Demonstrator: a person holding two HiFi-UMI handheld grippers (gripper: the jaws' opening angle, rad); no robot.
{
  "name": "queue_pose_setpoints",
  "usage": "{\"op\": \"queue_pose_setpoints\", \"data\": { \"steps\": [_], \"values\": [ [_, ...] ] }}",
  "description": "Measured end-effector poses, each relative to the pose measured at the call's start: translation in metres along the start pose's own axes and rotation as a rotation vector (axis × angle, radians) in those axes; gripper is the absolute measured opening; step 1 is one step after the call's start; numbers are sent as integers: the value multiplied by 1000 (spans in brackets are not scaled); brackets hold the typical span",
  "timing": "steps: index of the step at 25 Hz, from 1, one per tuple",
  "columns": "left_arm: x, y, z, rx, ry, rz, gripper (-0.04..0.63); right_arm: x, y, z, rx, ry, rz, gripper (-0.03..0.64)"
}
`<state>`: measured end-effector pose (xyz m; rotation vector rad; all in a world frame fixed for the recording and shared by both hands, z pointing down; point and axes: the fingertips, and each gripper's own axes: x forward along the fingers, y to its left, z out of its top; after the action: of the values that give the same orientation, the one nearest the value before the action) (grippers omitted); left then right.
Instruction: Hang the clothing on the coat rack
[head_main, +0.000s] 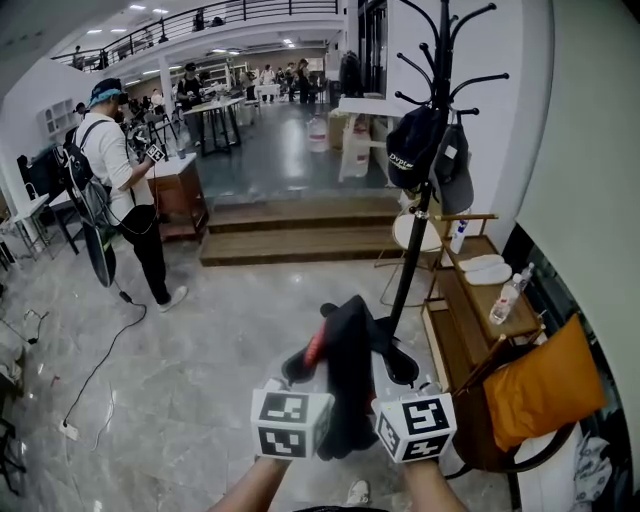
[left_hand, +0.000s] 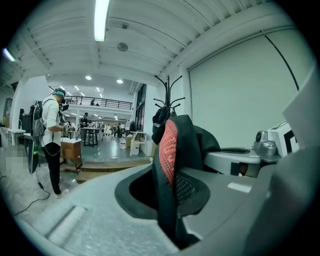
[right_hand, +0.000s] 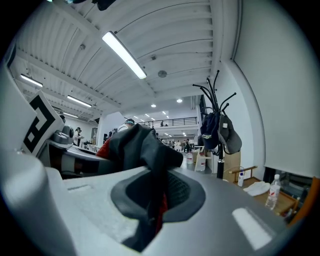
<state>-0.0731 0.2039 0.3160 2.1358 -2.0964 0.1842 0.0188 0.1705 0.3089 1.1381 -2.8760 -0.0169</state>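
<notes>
A black garment with a red lining hangs between my two grippers low in the head view. My left gripper is shut on its left part, and the red mesh side rises out of the jaws. My right gripper is shut on the right part, with black cloth bunched over its jaws. The black coat rack stands ahead and to the right against the white wall, apart from the garment. A dark cap and a grey cap hang on it. The coat rack shows beyond the garment in both gripper views.
A person with a backpack stands at the left on the marble floor, a cable trailing nearby. Wooden steps cross ahead. At the right is a low wooden bench with a bottle, white slippers and an orange cushion.
</notes>
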Motion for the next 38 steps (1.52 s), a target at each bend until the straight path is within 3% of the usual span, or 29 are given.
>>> {"op": "queue_pose_setpoints", "data": {
  "steps": [21, 38],
  "values": [
    [119, -79, 18, 16, 20, 6, 31, 22, -145, -5, 19, -6, 6, 20],
    [168, -77, 13, 13, 45, -37, 31, 55, -179, -16, 31, 13, -28, 20]
  ]
}}
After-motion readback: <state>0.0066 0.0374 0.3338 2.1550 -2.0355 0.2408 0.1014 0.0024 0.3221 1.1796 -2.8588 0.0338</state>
